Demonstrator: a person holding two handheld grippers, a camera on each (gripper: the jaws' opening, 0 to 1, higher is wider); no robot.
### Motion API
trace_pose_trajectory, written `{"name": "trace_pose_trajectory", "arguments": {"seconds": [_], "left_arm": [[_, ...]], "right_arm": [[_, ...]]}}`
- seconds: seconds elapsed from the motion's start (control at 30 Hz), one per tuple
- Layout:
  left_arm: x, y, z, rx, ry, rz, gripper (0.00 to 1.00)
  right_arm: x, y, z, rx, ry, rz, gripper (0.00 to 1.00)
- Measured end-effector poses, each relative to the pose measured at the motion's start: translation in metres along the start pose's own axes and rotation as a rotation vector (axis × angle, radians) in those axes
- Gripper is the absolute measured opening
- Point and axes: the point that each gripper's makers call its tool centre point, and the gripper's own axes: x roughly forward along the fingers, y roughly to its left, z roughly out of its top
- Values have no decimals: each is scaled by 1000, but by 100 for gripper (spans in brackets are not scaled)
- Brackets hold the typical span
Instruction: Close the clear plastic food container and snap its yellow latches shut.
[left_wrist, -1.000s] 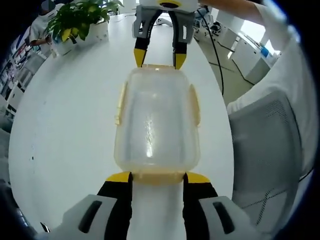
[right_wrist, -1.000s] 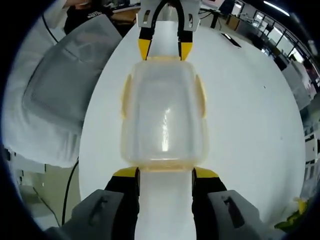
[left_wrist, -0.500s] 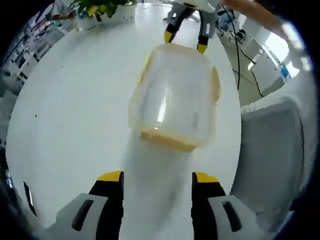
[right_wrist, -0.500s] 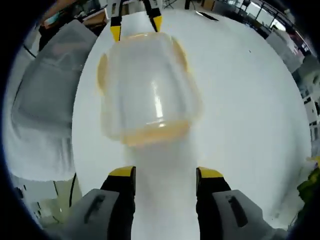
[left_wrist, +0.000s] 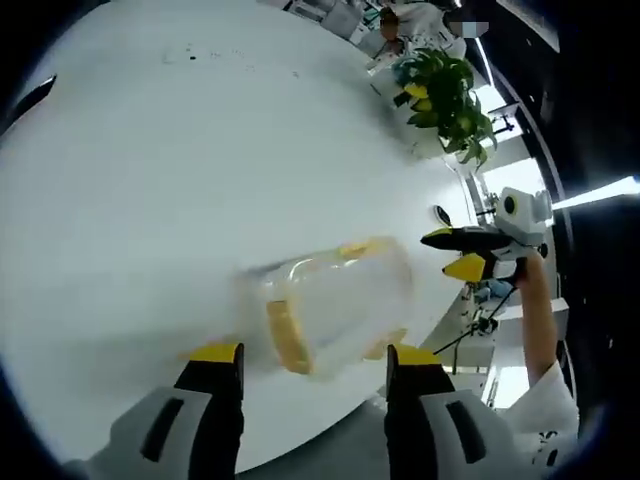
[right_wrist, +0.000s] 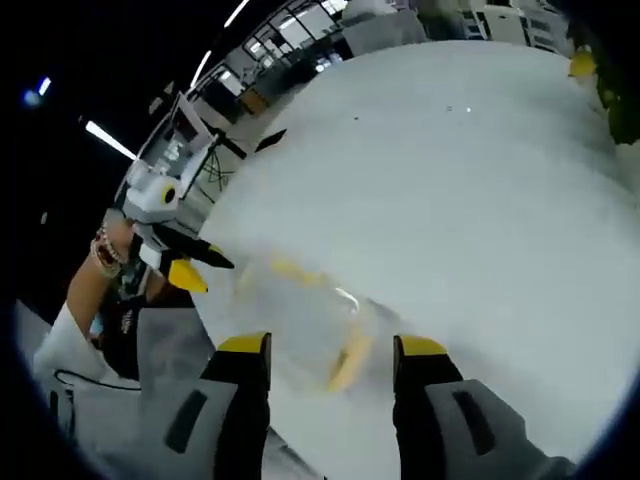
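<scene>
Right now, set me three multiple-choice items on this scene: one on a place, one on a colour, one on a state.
1. Where does the container lie?
A. on the white table
B. on a chair
C. between the left gripper's jaws

2. What colour are the container's latches?
A. blue
B. yellow
C. red

3. How do the jaws of the left gripper stand?
A. shut on the container
B. shut on the plant
C. apart, holding nothing

Answers: 1 A, the container rests on the tabletop, beyond the jaw tips. 2 B, the strips along its rim are yellow. 3 C, in the left gripper view a wide gap shows between the two yellow-tipped jaws, with nothing gripped.
</scene>
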Motion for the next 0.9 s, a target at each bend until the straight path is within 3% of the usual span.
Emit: {"name": "trace_pose_trajectory", "arguments": {"seconds": [0.1, 0.2, 0.37, 0.6, 0.9], "left_arm": [[8, -5, -6, -25, 29, -13, 53], [10, -2, -4, -34, 24, 20, 53], [15, -12, -1, -72, 22, -14, 49], [22, -7, -8, -35, 56, 16, 38], [24, 0, -9, -37, 70, 50, 31]], "right_arm": [[7, -2, -8, 10, 29, -1, 38], [13, 9, -20, 70, 74, 54, 39], [22, 11, -30, -3, 121, 39, 37], [28, 9, -28, -27, 141, 1, 21], [31, 10, -26, 24, 139, -16, 25]]}}
